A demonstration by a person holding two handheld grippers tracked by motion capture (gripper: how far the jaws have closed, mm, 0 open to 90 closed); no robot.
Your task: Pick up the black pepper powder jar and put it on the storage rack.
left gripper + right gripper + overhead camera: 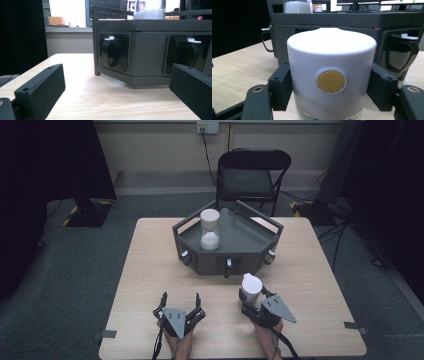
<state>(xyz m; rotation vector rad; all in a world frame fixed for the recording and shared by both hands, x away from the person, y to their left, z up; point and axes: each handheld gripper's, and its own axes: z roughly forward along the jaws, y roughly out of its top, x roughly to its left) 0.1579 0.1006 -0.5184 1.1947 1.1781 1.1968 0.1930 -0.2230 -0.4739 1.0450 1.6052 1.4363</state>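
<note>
A white-capped cylinder (pixel 251 286) with a round yellow dot (pixel 331 81) on its side stands on the table in front of a dark hexagonal tray (pixel 210 262). My right gripper (pixel 251 293) is shut on the cylinder (pixel 331 62), a black pad (pixel 280 85) pressing each side. A white hourglass-shaped vessel (pixel 210 230) stands in the tray's left part. My left gripper (pixel 180 297) rests open on the table near the front edge with nothing between its fingers; its own view has it (pixel 117 83) facing the tray wall (pixel 147 55).
Black loop handles (pixel 113 52) with white tips sit in recesses on the tray's walls. A black folding chair (pixel 250 175) stands behind the wooden table (pixel 150 270). Tape marks (pixel 356 326) lie near the front corners. Cables run over the floor at the right.
</note>
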